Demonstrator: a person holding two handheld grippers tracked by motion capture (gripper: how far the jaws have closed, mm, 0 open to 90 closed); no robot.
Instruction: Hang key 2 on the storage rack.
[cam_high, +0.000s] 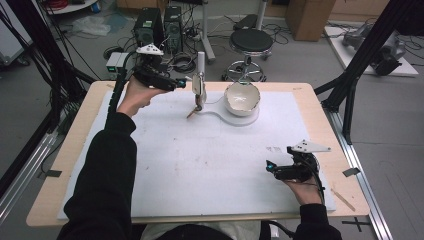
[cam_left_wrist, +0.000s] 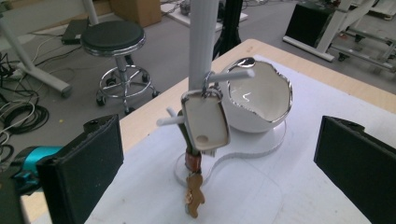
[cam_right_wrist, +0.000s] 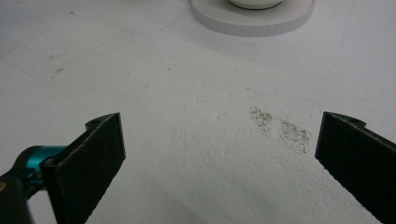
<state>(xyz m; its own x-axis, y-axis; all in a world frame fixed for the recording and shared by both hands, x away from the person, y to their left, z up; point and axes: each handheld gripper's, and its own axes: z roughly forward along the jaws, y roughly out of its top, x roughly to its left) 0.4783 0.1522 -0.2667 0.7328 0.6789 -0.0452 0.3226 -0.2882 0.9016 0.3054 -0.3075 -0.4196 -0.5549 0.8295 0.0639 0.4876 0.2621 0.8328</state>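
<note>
Both jaws spread: left gripper just left of the beige key tag hanging on the white peg stand; right gripper over bare white table near the right edge.

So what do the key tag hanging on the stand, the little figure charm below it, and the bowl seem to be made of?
Key tag: probably matte cream plastic in a metal-looking frame, hung from a shiny ring.
Figure charm: tan-brown with a dull sheen; wood or leather, hard to tell.
Bowl: glossy white, ceramic by its highlights, with a silvery, uneven rim.
The left gripper is open in front of them.
</note>
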